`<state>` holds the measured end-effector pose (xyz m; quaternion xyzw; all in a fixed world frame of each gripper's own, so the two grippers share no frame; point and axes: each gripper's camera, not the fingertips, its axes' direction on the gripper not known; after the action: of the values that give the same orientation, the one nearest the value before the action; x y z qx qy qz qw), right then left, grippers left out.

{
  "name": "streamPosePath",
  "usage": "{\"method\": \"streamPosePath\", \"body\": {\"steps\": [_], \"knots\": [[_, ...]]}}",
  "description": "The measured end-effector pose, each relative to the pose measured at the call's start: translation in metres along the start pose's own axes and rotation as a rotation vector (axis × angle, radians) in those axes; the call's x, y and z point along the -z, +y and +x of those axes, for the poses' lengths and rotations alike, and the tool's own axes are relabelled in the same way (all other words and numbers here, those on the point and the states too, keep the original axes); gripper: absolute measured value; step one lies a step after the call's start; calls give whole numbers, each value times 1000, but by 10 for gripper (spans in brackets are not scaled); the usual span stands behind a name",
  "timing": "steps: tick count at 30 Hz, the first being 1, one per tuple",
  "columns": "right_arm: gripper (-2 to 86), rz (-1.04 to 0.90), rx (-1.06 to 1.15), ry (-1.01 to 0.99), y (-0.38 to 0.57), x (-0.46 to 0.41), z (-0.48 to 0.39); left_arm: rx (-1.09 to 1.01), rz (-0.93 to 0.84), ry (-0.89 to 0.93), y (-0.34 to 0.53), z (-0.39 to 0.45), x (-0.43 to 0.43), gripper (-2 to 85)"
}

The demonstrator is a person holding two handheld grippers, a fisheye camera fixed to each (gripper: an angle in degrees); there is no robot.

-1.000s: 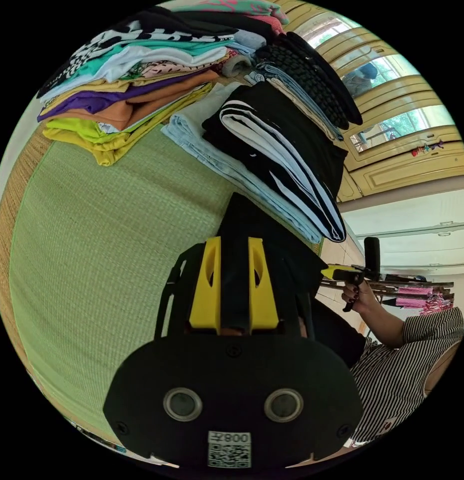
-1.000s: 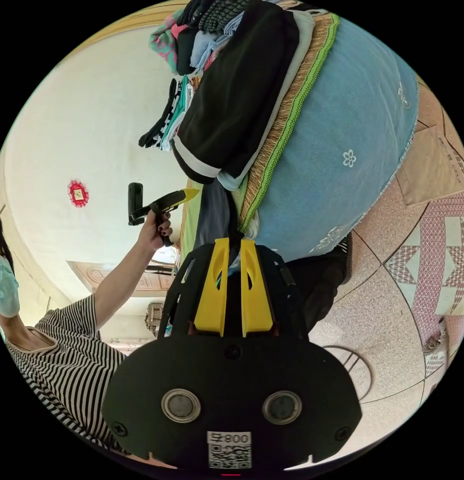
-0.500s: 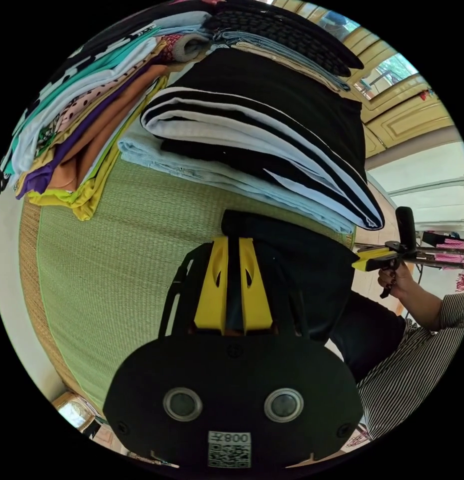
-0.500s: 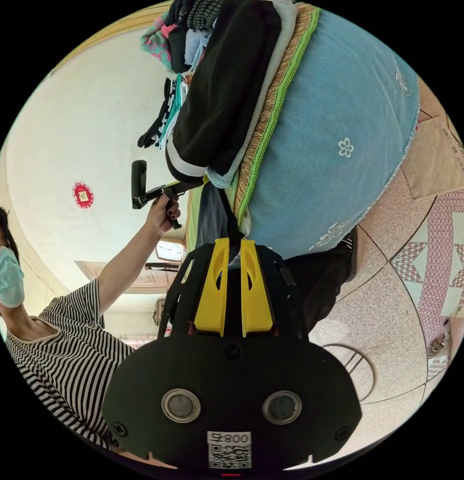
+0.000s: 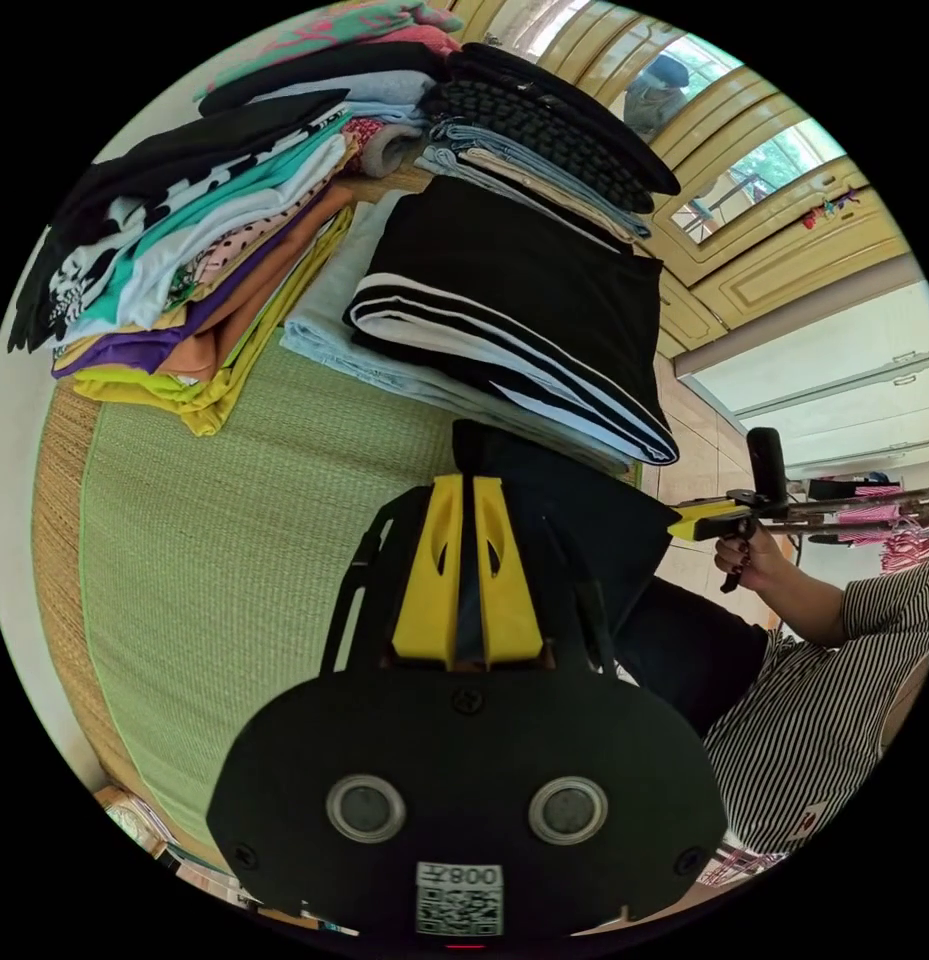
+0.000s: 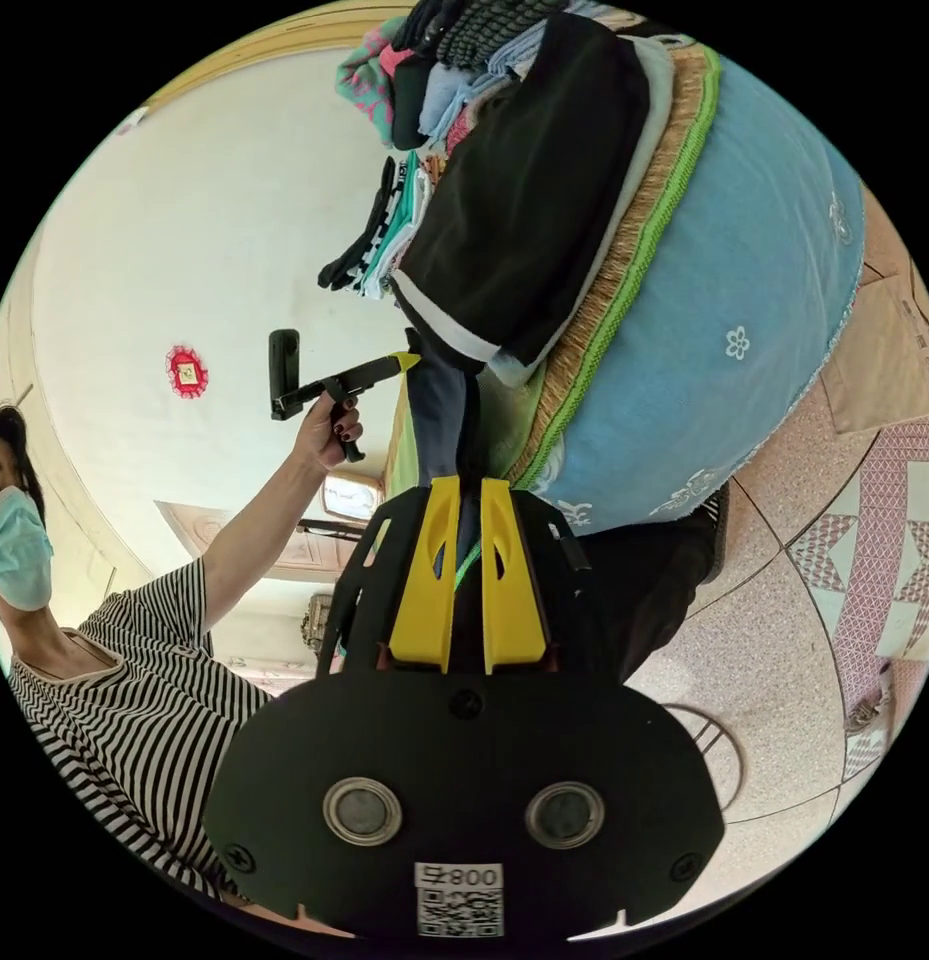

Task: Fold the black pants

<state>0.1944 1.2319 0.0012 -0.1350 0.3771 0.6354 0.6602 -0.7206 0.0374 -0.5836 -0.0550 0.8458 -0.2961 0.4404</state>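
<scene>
Bare green woven mat lies open beside the left gripper, while folded clothes stacks and a black-and-white folded garment wall off its far edge.

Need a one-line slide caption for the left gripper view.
Left hand-held gripper shut on the black pants over a green mat, beside stacks of folded clothes.

Left gripper body hides lower part of black pants. Beyond its jaws, folded stack cut by picture edge. Pants' far end unseen.
</scene>
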Motion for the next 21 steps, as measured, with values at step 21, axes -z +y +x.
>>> {"method": "streamPosePath", "body": {"steps": [21], "knots": [[32,-316,500,-254,0,-110,-288,112,380,0,344,-94,66,17]]}}
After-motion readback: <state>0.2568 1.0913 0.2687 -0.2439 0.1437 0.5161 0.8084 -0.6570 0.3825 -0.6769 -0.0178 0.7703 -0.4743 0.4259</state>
